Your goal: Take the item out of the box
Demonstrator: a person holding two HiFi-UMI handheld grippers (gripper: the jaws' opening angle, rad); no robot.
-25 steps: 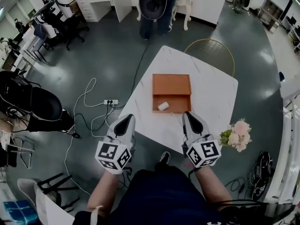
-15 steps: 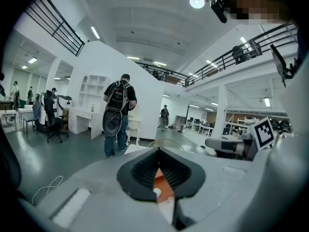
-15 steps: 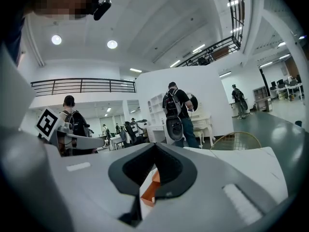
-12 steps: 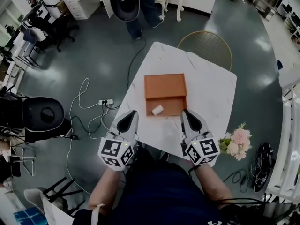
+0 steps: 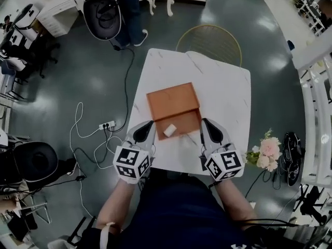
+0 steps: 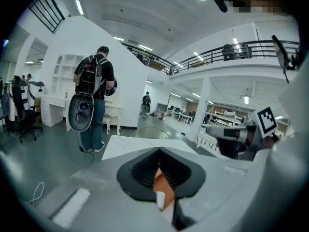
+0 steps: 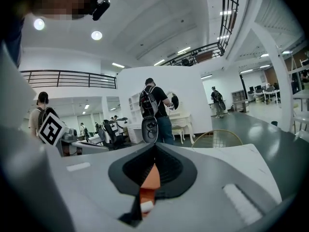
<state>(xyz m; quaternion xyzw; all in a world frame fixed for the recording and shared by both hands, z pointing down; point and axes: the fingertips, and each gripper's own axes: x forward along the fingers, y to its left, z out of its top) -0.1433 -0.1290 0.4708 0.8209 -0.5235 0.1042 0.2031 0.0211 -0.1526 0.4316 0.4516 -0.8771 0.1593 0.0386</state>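
An open orange box [image 5: 174, 108] lies on the white marble table [image 5: 223, 97], its lid folded back on the far side. A small white item [image 5: 169, 130] rests in the box's near tray. My left gripper [image 5: 149, 123] is shut and empty, its tip just left of the tray beside the item. My right gripper [image 5: 206, 122] is shut and empty at the tray's right near corner. In the left gripper view the left gripper [image 6: 158, 151] frames the box [image 6: 163, 185] and the item [image 6: 161, 200] below its tip. The right gripper [image 7: 154, 149] shows the box [image 7: 150, 180] and the item [image 7: 146, 207].
A gold wire chair [image 5: 210, 40] stands at the table's far side. Pink flowers [image 5: 265, 152] sit low to the right, shoes [image 5: 290, 157] beyond them. Cables and a power strip [image 5: 106, 125] lie on the floor to the left. A person [image 5: 111, 9] stands at the back.
Both grippers have moved forward and a little down to the box's near end; they now flank the tray. Both stay shut. The box and item have not moved on the table.
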